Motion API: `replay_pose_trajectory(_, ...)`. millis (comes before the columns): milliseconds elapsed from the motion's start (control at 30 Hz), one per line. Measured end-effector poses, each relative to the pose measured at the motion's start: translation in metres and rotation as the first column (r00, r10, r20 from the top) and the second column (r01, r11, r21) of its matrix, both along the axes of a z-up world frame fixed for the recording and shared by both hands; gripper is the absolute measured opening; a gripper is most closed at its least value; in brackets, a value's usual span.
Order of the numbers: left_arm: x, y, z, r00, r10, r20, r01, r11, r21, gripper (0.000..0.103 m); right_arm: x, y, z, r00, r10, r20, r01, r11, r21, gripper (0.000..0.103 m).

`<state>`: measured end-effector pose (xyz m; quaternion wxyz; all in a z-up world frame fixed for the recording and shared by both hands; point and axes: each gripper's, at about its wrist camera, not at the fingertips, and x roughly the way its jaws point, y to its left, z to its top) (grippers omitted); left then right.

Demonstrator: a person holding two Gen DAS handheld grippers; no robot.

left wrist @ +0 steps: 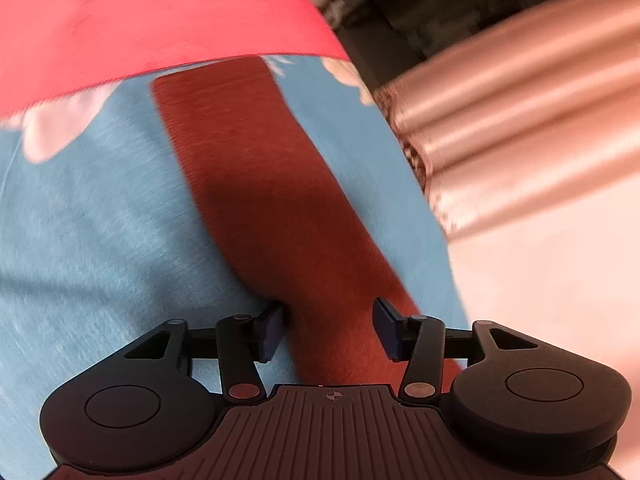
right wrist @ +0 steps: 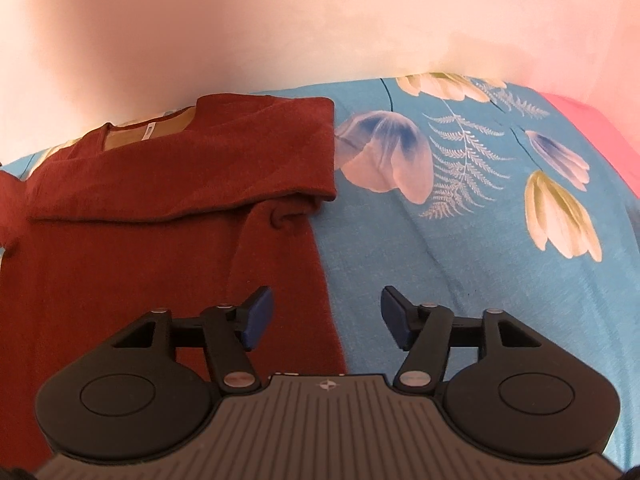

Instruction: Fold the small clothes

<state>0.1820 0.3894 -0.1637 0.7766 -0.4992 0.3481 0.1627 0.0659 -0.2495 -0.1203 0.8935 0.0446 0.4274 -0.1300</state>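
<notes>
Below, the red garment [left wrist: 280, 208] is seen between the spread left claw [left wrist: 328, 330], its edge under the spread right claw [right wrist: 326, 318].

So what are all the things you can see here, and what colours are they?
Top: one, rust red, lying on the bedsheet, sleeve folded across the chest, neck label showing.
Bedsheet: one, sky blue with white, blue and yellow flowers and pale fern leaves, spread under the top.
Pink cloth: one, bright pink, along the far edge of the bedsheet.
Satin cloth: one, shiny pale pink, in long rolled folds beside the bedsheet.
Wall: pale cream, behind the bed.
Left gripper: one, black with blue pads, open, straddling a strip of the red top.
Right gripper: one, black with blue pads, open, over the top's edge.
</notes>
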Motion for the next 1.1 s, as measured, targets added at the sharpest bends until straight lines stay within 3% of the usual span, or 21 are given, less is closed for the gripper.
replay_pose_trajectory(33,-0.002,0.002,-0.002,1.000,0.023,0.005,-0.023,1.000,-0.016,0.100,0.000,0.002,0.001,1.000,0.005,0.001,-0.005,1.000,-0.004,0.068)
replay_pose_trajectory(67,-0.004,0.001,-0.003,0.999,0.033,0.000,-0.033,0.999,-0.016,0.093,0.000,0.003,0.001,1.000,0.009,0.001,-0.009,1.000,-0.009,0.068)
replay_pose_trajectory(200,0.000,0.004,-0.003,0.999,0.026,-0.023,-0.025,0.999,0.023,0.081,0.002,0.010,0.002,1.000,0.030,0.000,-0.030,0.999,-0.018,0.069)
replay_pose_trajectory(367,0.010,-0.015,0.027,0.998,-0.055,-0.035,0.060,0.985,0.163,0.074,0.006,0.015,0.001,0.999,0.048,0.000,-0.048,0.999,-0.012,0.069)
replay_pose_trajectory(500,0.019,-0.057,0.075,0.981,-0.193,0.030,0.176,0.938,0.298,0.074,0.007,0.017,0.000,0.998,0.058,0.006,-0.058,0.998,-0.007,0.069)
replay_pose_trajectory(567,0.024,-0.094,0.103,0.952,-0.296,0.077,0.248,0.895,0.371,0.074,0.008,0.015,-0.001,0.999,0.054,0.010,-0.054,0.999,0.004,0.069)
replay_pose_trajectory(600,0.027,-0.114,0.114,0.931,-0.351,0.094,0.287,0.868,0.405,0.074,0.008,0.014,-0.001,0.999,0.049,0.013,-0.049,0.999,0.012,0.069)
replay_pose_trajectory(633,0.028,-0.140,0.125,0.901,-0.421,0.100,0.335,0.824,0.457,0.074,0.009,0.012,-0.002,0.999,0.044,0.016,-0.045,0.999,0.021,0.069)
replay_pose_trajectory(700,0.033,-0.199,0.141,0.825,-0.558,0.086,0.425,0.714,0.557,0.074,0.010,0.010,-0.003,0.999,0.035,0.019,-0.036,0.999,0.037,0.069)
replay_pose_trajectory(733,0.032,-0.234,0.142,0.758,-0.649,0.067,0.488,0.632,0.603,0.073,0.010,0.009,-0.004,0.999,0.031,0.020,-0.032,0.998,0.044,0.069)
replay_pose_trajectory(767,0.030,-0.269,0.142,0.683,-0.730,0.026,0.540,0.529,0.655,0.073,0.010,0.008,-0.005,0.999,0.028,0.021,-0.030,0.998,0.052,0.069)
replay_pose_trajectory(833,0.020,-0.336,0.133,0.524,-0.846,-0.096,0.615,0.298,0.730,0.072,0.010,0.006,-0.006,0.999,0.024,0.021,-0.026,0.998,0.066,0.069)
replay_pose_trajectory(867,0.015,-0.356,0.127,0.455,-0.882,-0.124,0.649,0.233,0.725,0.072,0.009,0.005,-0.006,0.999,0.025,0.023,-0.026,0.997,0.070,0.069)
replay_pose_trajectory(900,0.008,-0.372,0.119,0.388,-0.911,-0.138,0.690,0.187,0.699,0.073,0.009,0.004,-0.006,0.999,0.026,0.025,-0.028,0.997,0.075,0.069)
replay_pose_trajectory(967,-0.004,-0.384,0.111,0.321,-0.936,-0.145,0.726,0.145,0.673,0.075,0.007,0.002,-0.007,0.999,0.029,0.030,-0.032,0.996,0.087,0.069)
replay_pose_trajectory(1033,-0.019,-0.383,0.105,0.307,-0.940,-0.149,0.739,0.137,0.660,0.087,0.007,0.000,-0.010,0.999,0.037,0.031,-0.040,0.993,0.113,0.069)
replay_pose_trajectory(1100,-0.026,-0.373,0.099,0.326,-0.931,-0.165,0.755,0.151,0.638,0.099,0.008,0.000,-0.012,0.998,0.047,0.030,-0.051,0.988,0.145,0.069)
